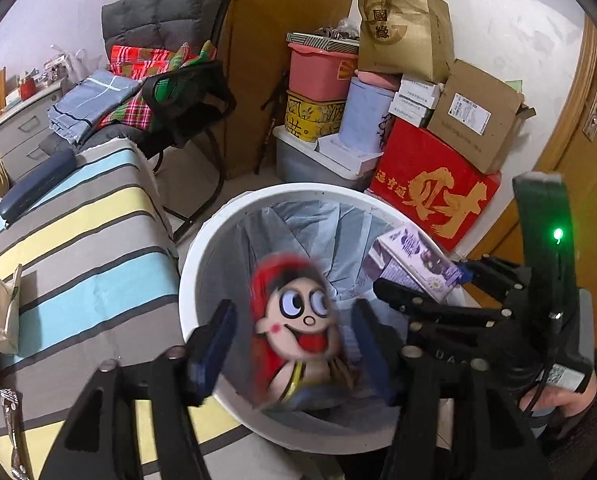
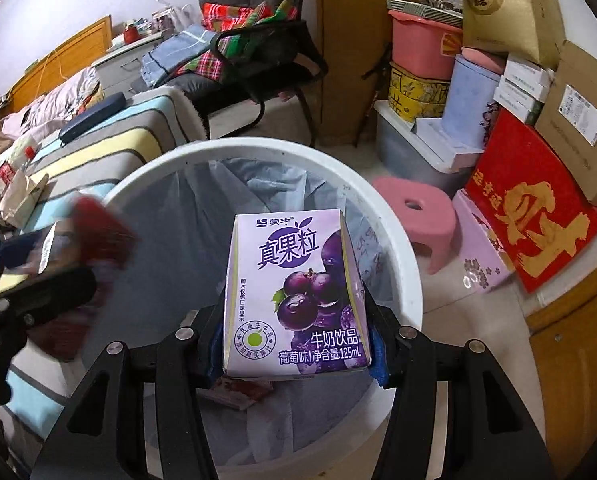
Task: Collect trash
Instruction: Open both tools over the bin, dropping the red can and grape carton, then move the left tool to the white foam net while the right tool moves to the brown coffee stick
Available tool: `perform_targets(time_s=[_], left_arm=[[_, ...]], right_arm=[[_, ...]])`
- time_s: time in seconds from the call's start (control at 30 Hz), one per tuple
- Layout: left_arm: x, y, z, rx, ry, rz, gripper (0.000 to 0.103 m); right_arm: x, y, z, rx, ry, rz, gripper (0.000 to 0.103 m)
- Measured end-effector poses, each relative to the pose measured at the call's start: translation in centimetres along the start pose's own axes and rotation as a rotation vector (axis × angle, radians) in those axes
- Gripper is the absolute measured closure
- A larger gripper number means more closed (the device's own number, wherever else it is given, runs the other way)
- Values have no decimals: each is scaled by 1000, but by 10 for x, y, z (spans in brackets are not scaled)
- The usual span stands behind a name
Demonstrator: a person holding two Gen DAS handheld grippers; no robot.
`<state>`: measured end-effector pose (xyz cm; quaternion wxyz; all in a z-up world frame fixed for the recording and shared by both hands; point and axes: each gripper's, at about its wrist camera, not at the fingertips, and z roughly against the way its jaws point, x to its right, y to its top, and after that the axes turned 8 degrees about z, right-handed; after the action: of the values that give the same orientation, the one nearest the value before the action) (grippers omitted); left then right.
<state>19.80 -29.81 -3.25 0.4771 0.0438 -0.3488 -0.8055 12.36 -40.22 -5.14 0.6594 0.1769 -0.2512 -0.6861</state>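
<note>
A white trash bin [image 1: 202,264] with a grey liner stands beside the striped bed. In the left wrist view my left gripper [image 1: 294,344] is open over the bin; a red cartoon-face can [image 1: 298,328], blurred, is between the spread fingers, not gripped, over the bin's inside. My right gripper [image 2: 298,344] is shut on a purple grape milk carton [image 2: 294,292] and holds it upright above the bin [image 2: 402,256]. The carton [image 1: 414,260] and right gripper also show at the right of the left view. The blurred red can [image 2: 98,220] shows at the left of the right view.
The striped bed [image 1: 78,240] lies left of the bin with a plastic bottle [image 2: 14,164] and wrappers [image 2: 18,196] on it. A pink stool [image 2: 430,220], a red box [image 1: 430,184], stacked boxes and a black chair [image 1: 186,112] stand behind the bin.
</note>
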Motion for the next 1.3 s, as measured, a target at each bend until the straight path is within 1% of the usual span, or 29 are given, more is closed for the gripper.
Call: perform_targets(time_s=[0.03, 0.07, 0.1, 0.4, 0.57, 0.77, 0.93, 1.03, 1.13, 1.3], left_arm=[[1, 1, 1, 3, -5, -5, 40], [1, 1, 2, 7, -2, -9, 39], [1, 1, 2, 8, 3, -10, 39], [-11, -2, 22, 38, 24, 16, 39], [-21, -6, 43, 71, 36, 28, 39], [-39, -18, 73, 123, 51, 54, 39], [-63, -33, 101, 173, 82, 90, 39], [-81, -42, 117, 194, 103, 120, 39], [-104, -52, 134, 216, 136, 153, 39], [-140, -66, 155, 229, 195, 202, 38]], right_arm=[[1, -1, 0, 2, -1, -2, 41], [1, -1, 0, 5, 1, -7, 35], [3, -1, 0, 7, 1, -11, 34], [0, -1, 11, 50, 0, -31, 34], [-6, 0, 21, 82, 3, -50, 34], [-24, 2, 35, 126, 24, -43, 34], [-43, 2, 40, 148, 44, -32, 34], [-59, 4, 40, 154, 72, -18, 34], [-75, 5, 39, 155, 97, -1, 34], [-105, 5, 37, 153, 138, 30, 34]])
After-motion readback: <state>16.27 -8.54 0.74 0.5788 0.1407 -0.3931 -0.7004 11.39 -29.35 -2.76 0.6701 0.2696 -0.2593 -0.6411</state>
